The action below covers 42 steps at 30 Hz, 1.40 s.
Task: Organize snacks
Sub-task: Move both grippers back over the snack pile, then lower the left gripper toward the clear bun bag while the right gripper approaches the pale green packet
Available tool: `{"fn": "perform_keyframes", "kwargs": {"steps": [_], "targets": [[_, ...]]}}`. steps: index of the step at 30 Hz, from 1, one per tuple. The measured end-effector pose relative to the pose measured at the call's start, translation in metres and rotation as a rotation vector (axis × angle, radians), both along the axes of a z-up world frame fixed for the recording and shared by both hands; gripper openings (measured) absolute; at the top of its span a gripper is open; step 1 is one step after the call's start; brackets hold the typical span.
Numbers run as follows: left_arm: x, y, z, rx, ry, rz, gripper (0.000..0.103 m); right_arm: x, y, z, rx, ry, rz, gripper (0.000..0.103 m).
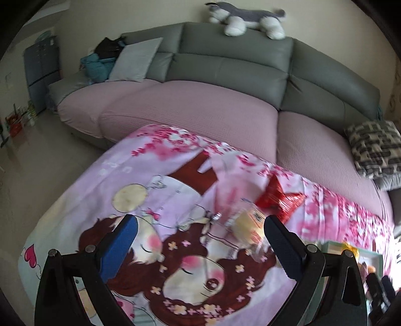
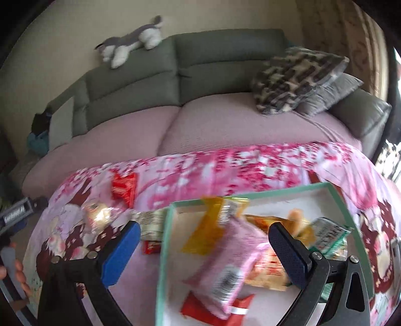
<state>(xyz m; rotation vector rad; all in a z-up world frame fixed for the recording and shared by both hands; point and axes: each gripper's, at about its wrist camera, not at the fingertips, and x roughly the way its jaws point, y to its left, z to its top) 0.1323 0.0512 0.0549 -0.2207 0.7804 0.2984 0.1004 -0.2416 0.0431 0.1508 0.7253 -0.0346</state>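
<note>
The green-rimmed box sits on the cloth-covered table as the collecting place, and it already holds a heap of packets: a pink packet lying on top, a yellow one behind it, a red one at the near edge and a green-and-white one toward the right wall. The right gripper hangs over the box with its jaws spread wide and nothing between them; it looks placed for dropping off or for tidying the pile. The left gripper is out over the open cloth, jaws likewise spread and empty, aimed toward the snacks left outside: a pale yellow packet just beside its right finger and a red wrapper a little beyond. My guess is the yellow one comes next. A few small packets lie against the box's left wall. The cloth is pink with a cartoon print and blossoms. Behind it runs a grey sofa with pink seat covers, a plush dog along its back and a patterned cushion at one end.
</note>
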Motion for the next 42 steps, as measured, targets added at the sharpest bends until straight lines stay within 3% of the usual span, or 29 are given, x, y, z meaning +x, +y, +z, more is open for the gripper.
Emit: {"fn": "perform_keyframes", "kwargs": {"steps": [11, 18, 24, 30, 34, 38, 42], "targets": [[0.007, 0.018, -0.007, -0.029, -0.024, -0.002, 0.101, 0.012, 0.062, -0.022, -0.031, 0.071, 0.154, 0.103], [0.026, 0.012, -0.023, -0.087, 0.044, -0.063, 0.101, 0.031, 0.076, -0.036, -0.004, 0.142, 0.179, 0.103], [0.043, 0.010, -0.037, -0.137, 0.101, -0.080, 0.101, 0.059, 0.072, -0.043, 0.096, 0.218, 0.175, 0.103], [0.061, 0.009, -0.060, -0.245, 0.142, -0.098, 0.101, 0.091, 0.057, -0.048, 0.229, 0.322, 0.168, 0.102], [0.071, 0.003, -0.072, -0.284, 0.148, -0.121, 0.100, 0.109, 0.054, -0.046, 0.246, 0.361, 0.193, 0.093], [0.083, -0.006, -0.085, -0.308, 0.167, -0.155, 0.088, 0.123, 0.056, -0.045, 0.214, 0.390, 0.223, 0.089], [0.089, -0.012, -0.094, -0.335, 0.184, -0.175, 0.085, 0.134, 0.061, -0.052, 0.195, 0.431, 0.250, 0.083]]}}
